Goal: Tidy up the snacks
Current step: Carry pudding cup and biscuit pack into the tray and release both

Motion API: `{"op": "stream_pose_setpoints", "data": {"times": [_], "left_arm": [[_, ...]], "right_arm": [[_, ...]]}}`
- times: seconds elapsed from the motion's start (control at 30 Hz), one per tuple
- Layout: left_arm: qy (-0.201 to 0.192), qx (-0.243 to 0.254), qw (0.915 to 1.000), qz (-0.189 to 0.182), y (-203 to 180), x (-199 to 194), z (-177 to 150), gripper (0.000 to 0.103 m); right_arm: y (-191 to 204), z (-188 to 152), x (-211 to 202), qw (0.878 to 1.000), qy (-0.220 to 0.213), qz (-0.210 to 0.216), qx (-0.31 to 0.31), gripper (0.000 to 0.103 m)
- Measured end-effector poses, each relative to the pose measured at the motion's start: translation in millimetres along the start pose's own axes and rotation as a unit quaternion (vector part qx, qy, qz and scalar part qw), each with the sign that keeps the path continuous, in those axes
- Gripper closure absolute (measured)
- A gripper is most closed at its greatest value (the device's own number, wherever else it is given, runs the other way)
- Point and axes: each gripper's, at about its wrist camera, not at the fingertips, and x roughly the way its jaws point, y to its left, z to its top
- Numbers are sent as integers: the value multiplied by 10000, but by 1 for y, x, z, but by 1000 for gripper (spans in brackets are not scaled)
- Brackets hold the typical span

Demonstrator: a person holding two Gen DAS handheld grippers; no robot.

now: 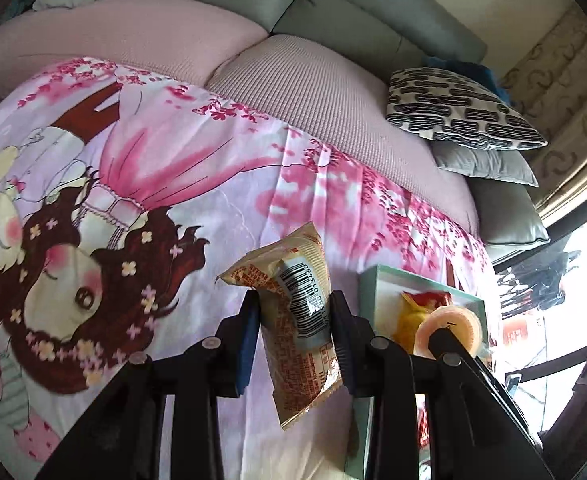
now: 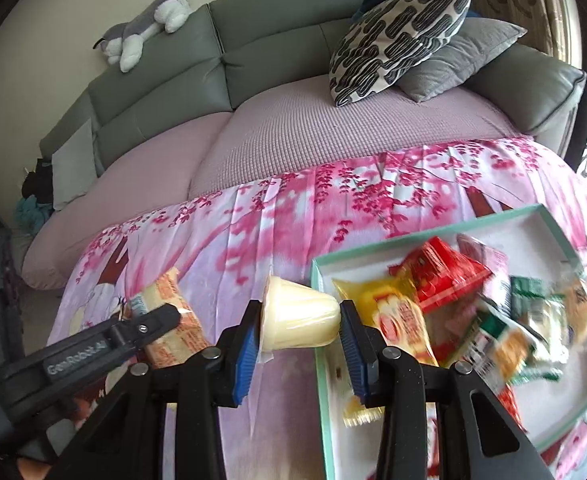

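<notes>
My left gripper (image 1: 295, 320) is shut on an orange and cream snack packet (image 1: 293, 312) with a barcode, held above the pink printed cloth (image 1: 197, 216). The packet also shows in the right wrist view (image 2: 173, 316). My right gripper (image 2: 301, 316) is shut on a pale yellow jelly cup (image 2: 297, 320) lying sideways, just left of the mint-green box (image 2: 318, 320). The box holds several snack packets, a yellow one (image 2: 397, 312) and a red one (image 2: 441, 276) among them. In the left wrist view the box (image 1: 373, 280) and the cup (image 1: 451, 330) lie to the right.
A grey sofa (image 2: 261, 40) with a mauve cover stands behind the cloth. A patterned cushion (image 2: 397, 36) and a grey cushion (image 2: 461, 56) lie at its right end. A plush toy (image 2: 145, 28) lies on the sofa back.
</notes>
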Motion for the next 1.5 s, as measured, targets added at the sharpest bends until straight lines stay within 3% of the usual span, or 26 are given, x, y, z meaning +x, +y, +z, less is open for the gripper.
{"op": "stream_pose_setpoints", "data": {"times": [0.33, 0.83, 1.1, 1.5], "left_arm": [[-182, 157, 9995, -207, -9, -21, -17, 67], [-14, 1059, 9927, -569, -77, -17, -49, 67], [243, 1604, 9859, -402, -109, 3, -73, 67], [596, 1631, 9844, -291, -107, 29, -83, 67]], "right_arm": [[-22, -27, -34, 9997, -45, -190, 171, 62], [-97, -31, -42, 9947, 122, -591, 837, 62], [-135, -30, -48, 9896, 125, -807, 1185, 62], [-144, -35, -34, 9882, 413, -830, 1220, 62]]}}
